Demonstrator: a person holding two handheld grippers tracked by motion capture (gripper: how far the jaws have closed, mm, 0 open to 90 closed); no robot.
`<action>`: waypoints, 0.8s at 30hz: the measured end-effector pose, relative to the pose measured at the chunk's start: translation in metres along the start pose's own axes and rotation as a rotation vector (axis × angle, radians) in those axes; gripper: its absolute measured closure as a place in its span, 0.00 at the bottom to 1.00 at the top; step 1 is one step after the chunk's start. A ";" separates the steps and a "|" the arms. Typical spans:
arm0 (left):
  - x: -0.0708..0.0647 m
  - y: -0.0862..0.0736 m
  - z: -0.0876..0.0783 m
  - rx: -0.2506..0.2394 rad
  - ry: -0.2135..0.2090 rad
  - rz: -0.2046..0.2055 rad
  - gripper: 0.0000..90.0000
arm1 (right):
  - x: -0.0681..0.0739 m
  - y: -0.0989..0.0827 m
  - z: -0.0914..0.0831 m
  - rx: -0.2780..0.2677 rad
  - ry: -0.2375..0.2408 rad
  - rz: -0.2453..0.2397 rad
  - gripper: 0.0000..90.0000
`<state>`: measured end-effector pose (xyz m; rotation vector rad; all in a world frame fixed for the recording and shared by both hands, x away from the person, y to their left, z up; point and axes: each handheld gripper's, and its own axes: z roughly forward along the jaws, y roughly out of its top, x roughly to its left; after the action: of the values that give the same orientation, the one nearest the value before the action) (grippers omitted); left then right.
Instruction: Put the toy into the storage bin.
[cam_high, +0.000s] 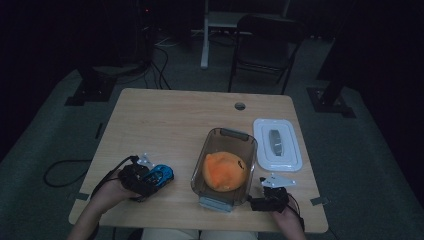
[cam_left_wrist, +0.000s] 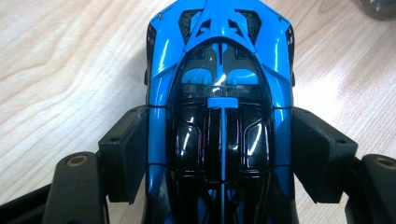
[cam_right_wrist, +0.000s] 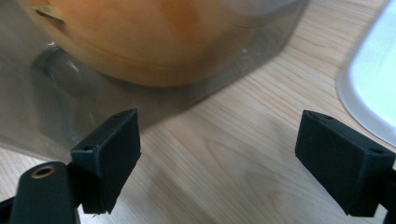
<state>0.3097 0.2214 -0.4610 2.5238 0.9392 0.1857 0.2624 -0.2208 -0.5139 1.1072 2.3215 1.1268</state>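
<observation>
The left gripper sits at about 8 o'clock on the wooden bench, held in the person's left hand. Its two black jaws pinch a blue toy car by the flanks; in the left gripper view the pads lie flat against both sides of the blue toy car, whose glossy black and blue roof runs straight away from the camera, with the wood grain of the bench beneath it.

The right gripper lies at about 5 o'clock on the bench, in the person's right hand, pointing toward the near end of a clear plastic container. Its jaws stand spread wide with only bare bench between them; the left pad is near the wall of the clear plastic container, though I cannot tell whether it touches.

The container stands right of the bench's centre, at about 4 o'clock, and holds an orange soft toy, which shows through the wall as an orange mass. Just to the container's right, at 3 o'clock, a white lid lies flat, its rounded edge visible in the right gripper view. The car is well apart from the container, to its left.
</observation>
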 end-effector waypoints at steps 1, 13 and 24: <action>0.000 0.000 -0.001 -0.002 0.003 0.001 0.32 | 0.001 0.001 0.001 0.007 0.000 -0.006 0.15; 0.010 -0.002 -0.009 -0.002 -0.001 -0.007 0.32 | 0.019 0.011 0.020 0.001 -0.001 -0.026 0.13; 0.020 0.011 -0.026 -0.032 0.022 -0.023 0.32 | 0.043 0.033 0.051 0.016 -0.031 -0.051 0.12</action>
<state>0.3243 0.2361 -0.4328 2.4856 0.9655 0.2207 0.2811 -0.1489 -0.5191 1.0571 2.3253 1.0662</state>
